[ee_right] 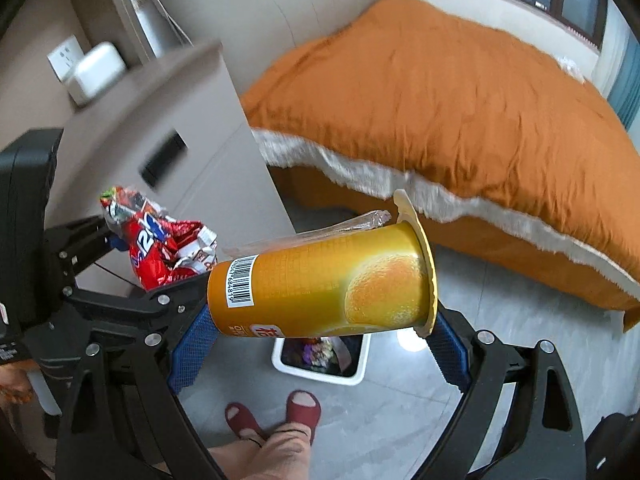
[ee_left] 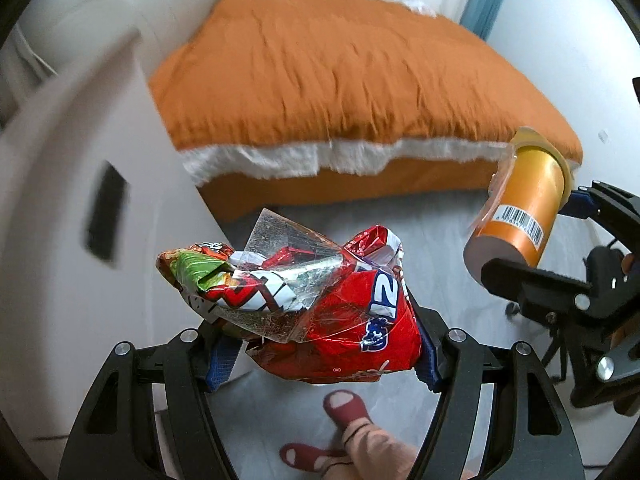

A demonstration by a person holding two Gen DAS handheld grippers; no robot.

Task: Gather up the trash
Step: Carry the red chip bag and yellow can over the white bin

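The left tongs (ee_left: 320, 352) are clenched on crumpled red snack wrappers (ee_left: 320, 308) held above the floor, while the right tongs (ee_right: 320, 332) grasp an orange cup (ee_right: 320, 280) lying sideways above a white trash bin (ee_right: 356, 376), near the orange bed (ee_right: 460, 100).

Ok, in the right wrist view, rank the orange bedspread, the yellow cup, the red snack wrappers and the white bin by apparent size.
1. orange bedspread
2. yellow cup, enlarged by nearness to the camera
3. red snack wrappers and white bin: look alike, and the cup hides part of the bin, so unranked.
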